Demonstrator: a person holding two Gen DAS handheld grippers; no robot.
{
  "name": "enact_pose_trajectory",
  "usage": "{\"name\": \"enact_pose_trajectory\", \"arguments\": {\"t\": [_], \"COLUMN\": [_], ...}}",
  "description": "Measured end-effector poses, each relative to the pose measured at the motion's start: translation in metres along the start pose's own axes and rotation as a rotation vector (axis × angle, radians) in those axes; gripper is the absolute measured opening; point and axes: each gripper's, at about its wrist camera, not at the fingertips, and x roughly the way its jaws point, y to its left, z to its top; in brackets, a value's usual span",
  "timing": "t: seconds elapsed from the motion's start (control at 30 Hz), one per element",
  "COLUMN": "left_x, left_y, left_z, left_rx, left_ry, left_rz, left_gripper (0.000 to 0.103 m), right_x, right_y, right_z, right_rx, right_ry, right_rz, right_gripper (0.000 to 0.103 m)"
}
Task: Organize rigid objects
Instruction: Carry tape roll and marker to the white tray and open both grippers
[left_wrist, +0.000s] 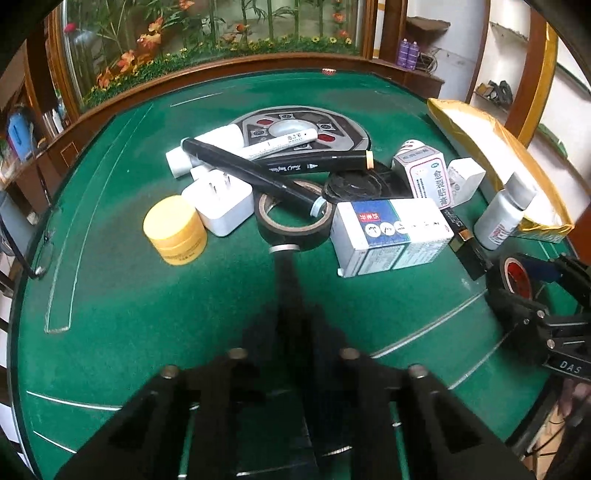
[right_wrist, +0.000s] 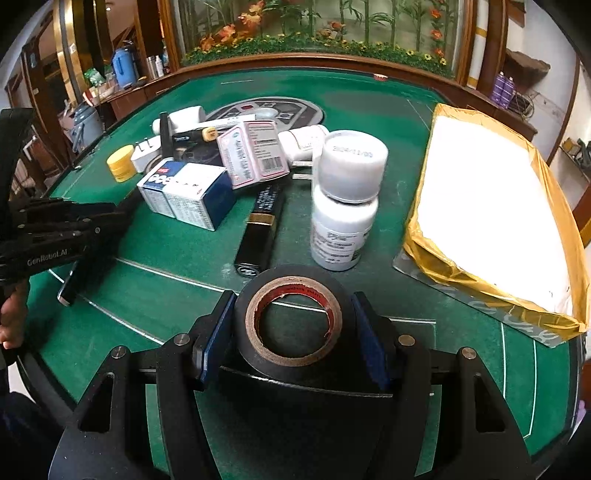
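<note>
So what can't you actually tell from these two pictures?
- Left wrist view: exactly where the left fingers pinch the black stick. Everything there is dark and blurred.
- Right wrist view: the top of the yellow-taped parcel is washed out by glare.
- Right wrist view: the print on the white bottle's label is too small to read.
- Right wrist view: the person. Only a hand shows, cut off by the left edge.

Two rolls of black tape were out there, one (left_wrist: 293, 221) by the pile and one (right_wrist: 291, 328) apart. Three cartons showed: one blue-and-white (left_wrist: 391, 236), one pink-trimmed (left_wrist: 424, 173), one plain white (left_wrist: 466, 177). One yellow jar (left_wrist: 174, 230), one white plug (left_wrist: 221, 205), one white bottle (right_wrist: 345, 206).
</note>
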Motion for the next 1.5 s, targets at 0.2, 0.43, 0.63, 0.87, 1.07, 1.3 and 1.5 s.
{"name": "enact_pose_trajectory", "arguments": {"t": [0.2, 0.43, 0.63, 0.87, 1.07, 1.3, 1.5], "left_x": [-0.007, -0.035, -0.049, -0.035, 0.015, 0.077, 0.093], "left_y": [0.011, -0.004, -0.057, -0.144, -0.211, -0.239, -0.244], "left_z": [-0.002, 0.013, 0.054, 0.118, 0.153, 0.181, 0.184], "left_rx": [-0.054, -0.048, 0.016, 0.083, 0.098, 0.048, 0.042], "left_ry": [0.002, -0.051, -0.064, -0.057, -0.011, 0.059, 0.088], "left_rz": [-0.091, -0.183, -0.321, -0.44, -0.439, -0.352, -0.311], "left_gripper": [0.014, 0.014, 0.014, 0.014, 0.014, 0.014, 0.014], "right_x": [-0.015, -0.043, -0.073, -0.08, -0.056, -0.016, 0.015], "right_y": [-0.007, -0.015, -0.048, -0.127, -0.193, -0.243, -0.26], "right_z": [-0.013, -0.016, -0.003, 0.023, 0.053, 0.096, 0.114], "right_rx": [0.077, 0.119, 0.205, 0.43, 0.57, 0.582, 0.553], "right_ry": [-0.069, -0.166, -0.267, -0.329, -0.297, -0.173, -0.071], "right_rz": [0.078, 0.159, 0.148, 0.11, 0.016, -0.068, -0.156], "right_gripper": [0.063, 0.063, 0.063, 0.062, 0.062, 0.063, 0.063]}}
